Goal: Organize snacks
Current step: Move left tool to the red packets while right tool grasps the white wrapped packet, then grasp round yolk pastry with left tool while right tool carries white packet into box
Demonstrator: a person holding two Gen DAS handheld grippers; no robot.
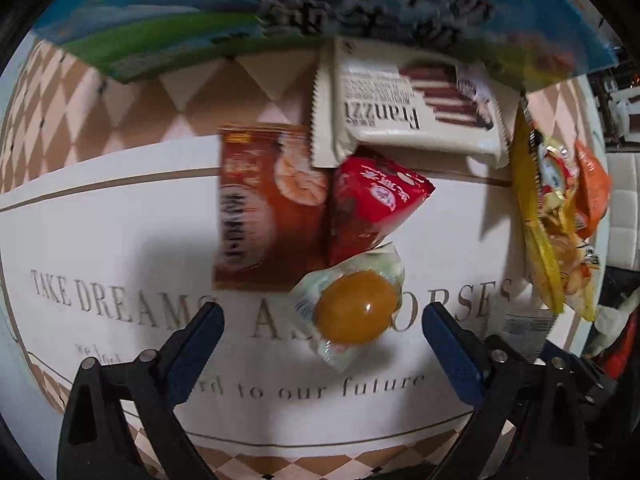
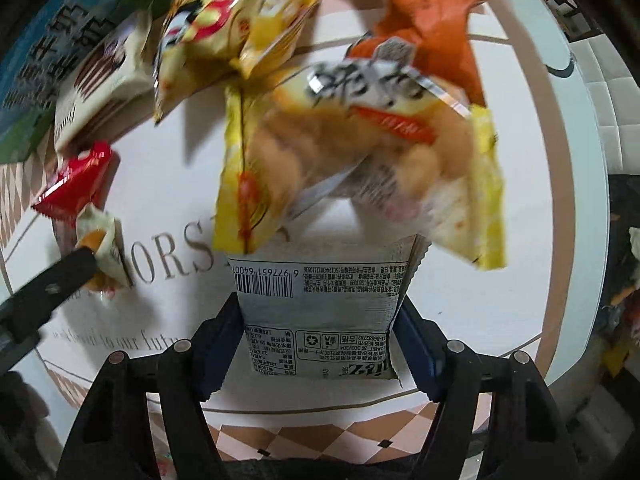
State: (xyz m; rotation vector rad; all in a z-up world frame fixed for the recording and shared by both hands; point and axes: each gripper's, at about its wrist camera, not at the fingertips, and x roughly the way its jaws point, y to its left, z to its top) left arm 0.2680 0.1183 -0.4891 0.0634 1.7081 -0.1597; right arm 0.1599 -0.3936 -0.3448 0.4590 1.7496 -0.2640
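In the left wrist view my left gripper (image 1: 324, 336) stands open, pointing down over a clear pack with a round orange-yellow pastry (image 1: 352, 308). The pack lies between the blue pads without touching them. Past it lie a red packet (image 1: 372, 204), a brown-orange packet (image 1: 264, 208) and a white Franzzi wafer pack (image 1: 404, 104). In the right wrist view my right gripper (image 2: 320, 340) is shut on a grey-white packet with a barcode (image 2: 320, 304), its pads pressing on both sides. A blurred yellow snack bag (image 2: 360, 160) lies just beyond it.
A blue-green box (image 1: 180, 28) stands along the far side. Another yellow bag (image 2: 232, 32) and an orange bag (image 2: 432, 20) lie further off. The white lettered tablecloth (image 1: 100, 240) has a checkered border; the table's rounded edge (image 2: 576, 200) runs at the right.
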